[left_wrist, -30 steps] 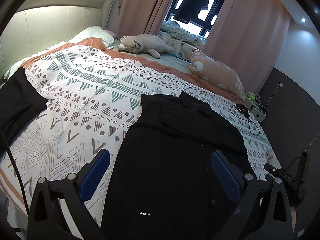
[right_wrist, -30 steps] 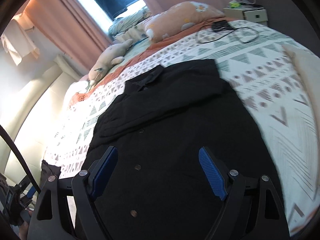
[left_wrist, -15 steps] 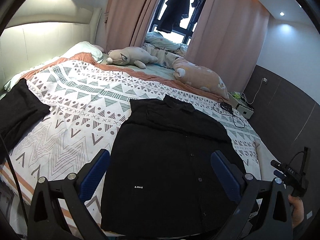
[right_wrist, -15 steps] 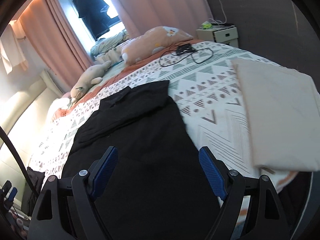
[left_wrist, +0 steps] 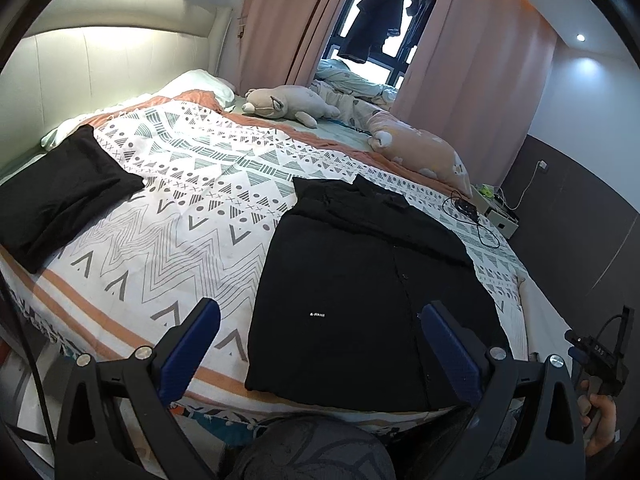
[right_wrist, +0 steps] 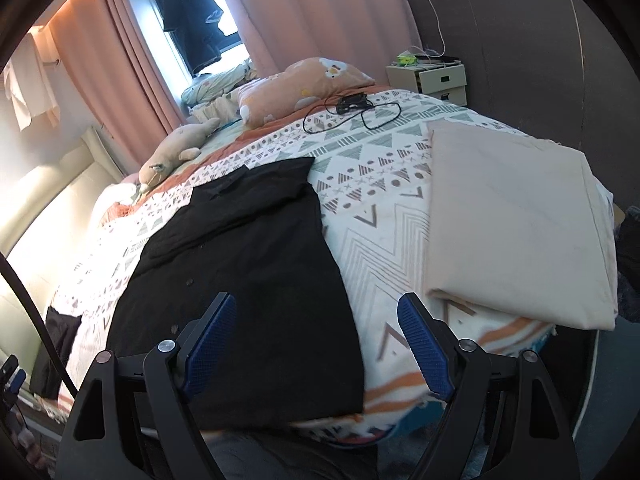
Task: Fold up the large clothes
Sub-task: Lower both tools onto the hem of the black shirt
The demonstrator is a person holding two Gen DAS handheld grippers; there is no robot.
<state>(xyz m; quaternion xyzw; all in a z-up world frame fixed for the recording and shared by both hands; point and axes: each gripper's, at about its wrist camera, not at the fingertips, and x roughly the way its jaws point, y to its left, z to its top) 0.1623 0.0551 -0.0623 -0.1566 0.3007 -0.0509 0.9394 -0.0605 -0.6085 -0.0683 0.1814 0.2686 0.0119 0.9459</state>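
Observation:
A black button shirt (left_wrist: pixel 360 292) lies flat on the patterned bedspread (left_wrist: pixel 168 216), sleeves folded in, collar at the far end, hem at the bed's near edge. It also shows in the right wrist view (right_wrist: pixel 248 280). My left gripper (left_wrist: pixel 320 344) is open and empty, held back above the hem. My right gripper (right_wrist: pixel 316 340) is open and empty, above the shirt's near right corner. The right gripper also shows at the far right of the left wrist view (left_wrist: pixel 600 356).
A folded black garment (left_wrist: pixel 60 196) lies at the bed's left. A folded beige cloth (right_wrist: pixel 512 224) lies at the right. Two plush toys (left_wrist: pixel 288 104), a pillow and a black cable (right_wrist: pixel 352 112) sit at the far end. A nightstand (right_wrist: pixel 436 76) stands beyond.
Both grippers have drawn back and up from the shirt toward the bed's near edge; the whole shirt and the bed's edge have come into view. Both stayed open.

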